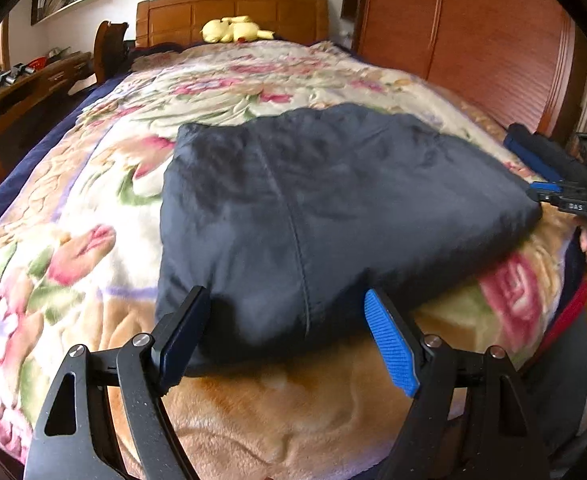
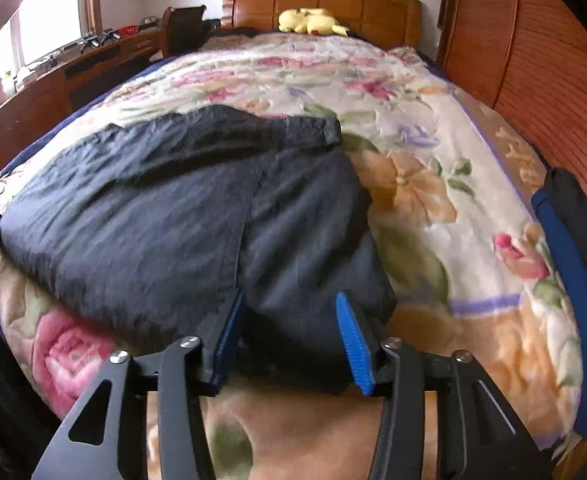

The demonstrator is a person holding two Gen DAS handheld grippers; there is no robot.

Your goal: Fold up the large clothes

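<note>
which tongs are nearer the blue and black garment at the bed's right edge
Right. The right tongs sit beside the blue and black garment; the left tongs are across the dark folded garment.

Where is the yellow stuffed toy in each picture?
Left wrist view: the yellow stuffed toy lies top centre, at the far end of the bed against the wooden headboard.
Right wrist view: the toy is again at the top, a little right of centre, against the headboard.
Shared landmark: the dark folded garment on the flowered blanket.
</note>
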